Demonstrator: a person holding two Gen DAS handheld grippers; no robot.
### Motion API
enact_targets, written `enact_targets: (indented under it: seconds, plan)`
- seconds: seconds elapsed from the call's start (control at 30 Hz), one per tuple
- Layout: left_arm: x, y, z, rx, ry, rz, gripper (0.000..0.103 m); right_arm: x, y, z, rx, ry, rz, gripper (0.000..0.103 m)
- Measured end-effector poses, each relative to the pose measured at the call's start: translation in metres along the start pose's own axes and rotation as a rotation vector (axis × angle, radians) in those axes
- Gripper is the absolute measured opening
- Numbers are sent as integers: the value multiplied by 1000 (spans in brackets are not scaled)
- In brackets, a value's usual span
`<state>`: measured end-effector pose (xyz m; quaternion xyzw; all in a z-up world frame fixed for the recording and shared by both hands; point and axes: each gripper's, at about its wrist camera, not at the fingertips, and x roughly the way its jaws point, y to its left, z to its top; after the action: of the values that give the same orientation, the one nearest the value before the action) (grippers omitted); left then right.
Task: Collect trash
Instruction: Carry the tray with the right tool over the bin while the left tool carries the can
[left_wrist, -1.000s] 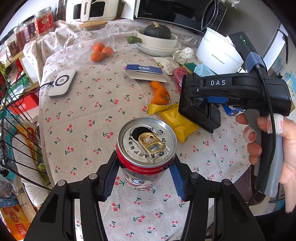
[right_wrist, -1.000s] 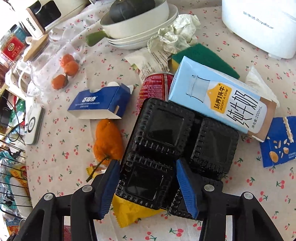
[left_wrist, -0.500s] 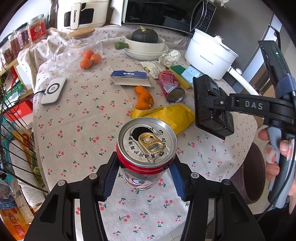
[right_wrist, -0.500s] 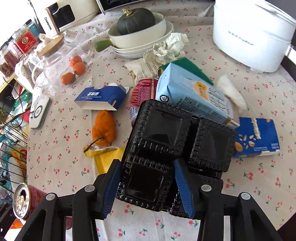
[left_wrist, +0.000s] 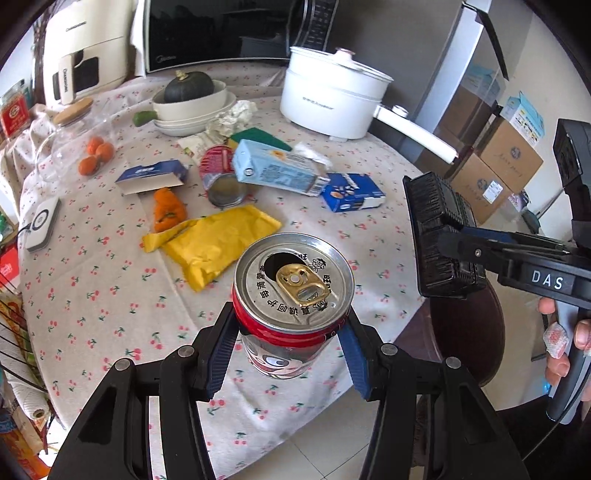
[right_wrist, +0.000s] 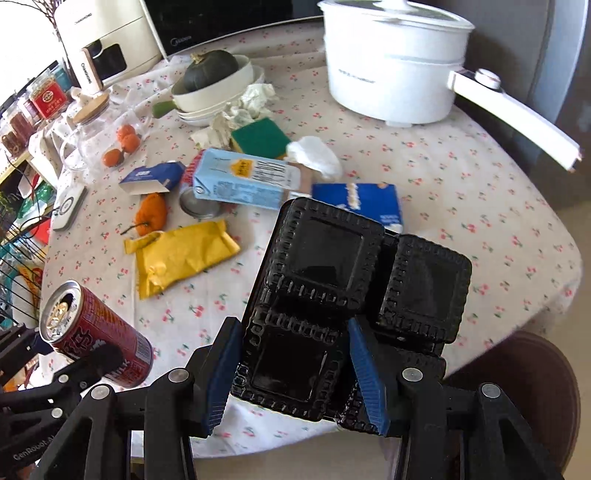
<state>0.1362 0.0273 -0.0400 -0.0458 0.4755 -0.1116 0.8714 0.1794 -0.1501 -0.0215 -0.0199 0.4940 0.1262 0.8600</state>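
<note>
The left hand-held gripper (left_wrist: 288, 350) is staying clamped on the red drink can (left_wrist: 291, 295), now lifted back past the near edge of the desk (left_wrist: 92, 295) rather than above its middle. The right hand-held gripper (right_wrist: 295, 369) is still gripping the black plastic tray (right_wrist: 332, 288), carrying it off the yellow wrapper (right_wrist: 177, 258) and out toward the desk's right edge, above a dark round bin (right_wrist: 517, 387). The blue milk carton (right_wrist: 240, 181) is remaining on the cloth.
</note>
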Motion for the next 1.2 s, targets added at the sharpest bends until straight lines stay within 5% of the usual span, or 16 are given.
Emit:
enact_targets:
  seconds: [0.47, 0.9, 1.2]
  plan:
    - [35, -130, -8, 204, 42, -105, 56, -31, -126, -70, 127, 13, -91, 52]
    - [71, -194, -22, 276, 112, -240, 56, -45, -198, -113, 225, 37, -132, 52]
    - [81, -202, -24, 295, 130, -220, 56, -32, -210, -119, 267, 101, -73, 57]
